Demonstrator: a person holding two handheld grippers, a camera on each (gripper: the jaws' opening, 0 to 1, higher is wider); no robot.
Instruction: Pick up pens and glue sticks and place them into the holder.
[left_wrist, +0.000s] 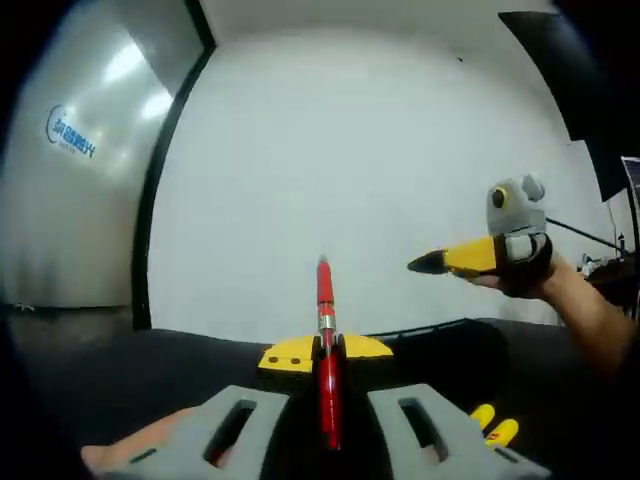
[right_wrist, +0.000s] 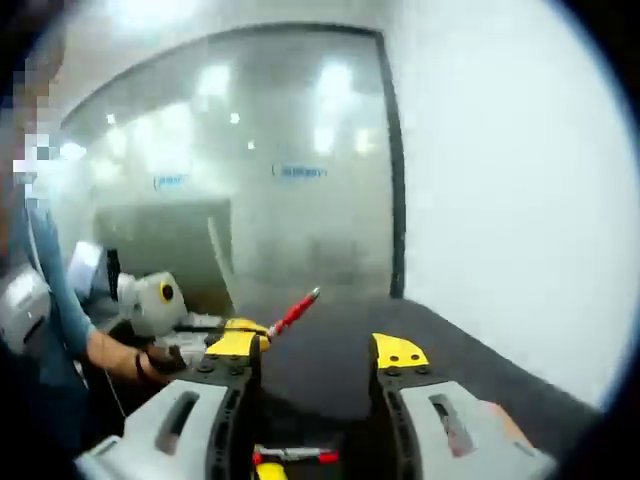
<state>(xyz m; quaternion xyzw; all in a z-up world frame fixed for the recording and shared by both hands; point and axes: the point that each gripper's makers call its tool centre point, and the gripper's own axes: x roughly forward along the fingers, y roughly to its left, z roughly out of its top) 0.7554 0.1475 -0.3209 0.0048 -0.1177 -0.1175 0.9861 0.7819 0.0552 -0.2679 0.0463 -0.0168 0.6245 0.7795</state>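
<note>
Left gripper view has the left gripper (left_wrist: 326, 358) clenched on a red pen (left_wrist: 326, 350), the yellow tips pressed against its barrel; the pen stands straight up out of the jaws with its tip well above them, against a white wall (left_wrist: 380, 180). To the right of the pen, the right gripper (left_wrist: 440, 262) hangs in the air in a person's hand (left_wrist: 520, 262), away from the pen.

In the right gripper view, that gripper (right_wrist: 318, 348) is released, its jaws standing wide apart with nothing between them over a dark table (right_wrist: 330, 370). The pen (right_wrist: 294, 312) shows just beyond its left jaw, slanted. Near the bottom, between the jaws, another red pen (right_wrist: 292, 456) lies flat on the table.

No holder can be picked out in either view, so the held pen looks to be in transit.

The grip sits low on a long, smooth barrel; a tilt or a knock from the other gripper could swing or slip the pen before it reaches the holder.
</note>
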